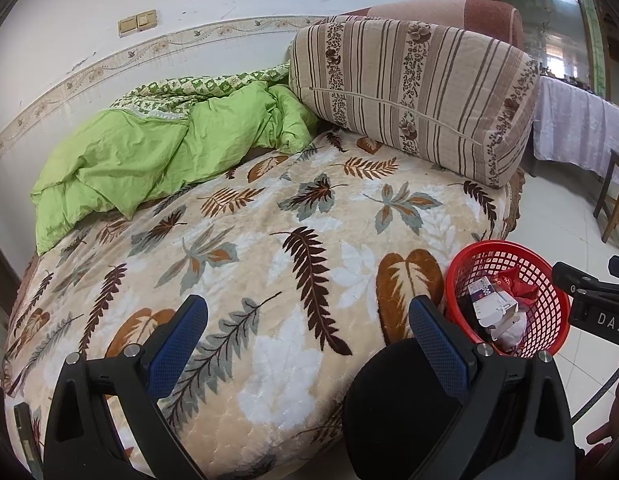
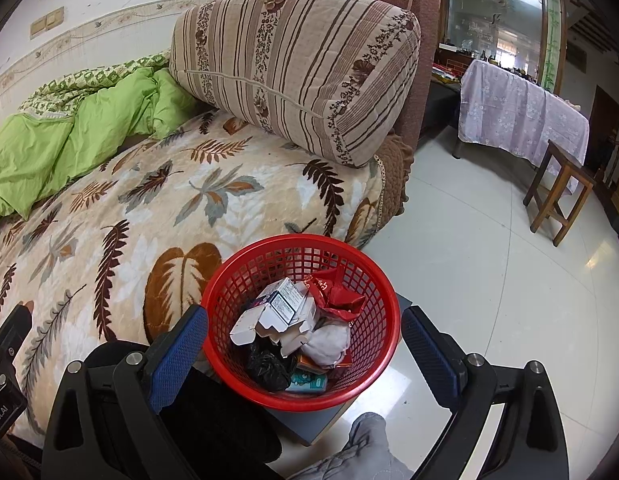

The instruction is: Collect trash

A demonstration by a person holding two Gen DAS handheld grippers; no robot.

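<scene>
A red mesh basket (image 2: 373,280) (image 1: 549,308) stands on a grey stool beside the bed. It holds trash: white cardboard boxes (image 2: 281,308), a red wrapper (image 2: 337,296), a black bag (image 2: 267,364), a white crumpled wad (image 2: 329,342) and a teal packet (image 2: 309,382). My right gripper (image 2: 305,344) hovers open just above the basket's near side, nothing between its blue pads. My left gripper (image 1: 309,340) is open over the leaf-patterned blanket (image 1: 269,248), empty. The right gripper's body shows at the right edge of the left wrist view.
A green quilt (image 1: 149,148) lies bunched at the bed's far left against the wall. A striped cushion (image 1: 421,92) leans on the headboard. A wooden stool (image 2: 557,188) and a cloth-covered table (image 2: 521,116) stand on the tiled floor to the right. A person's knee in dark cloth (image 2: 213,416) is below.
</scene>
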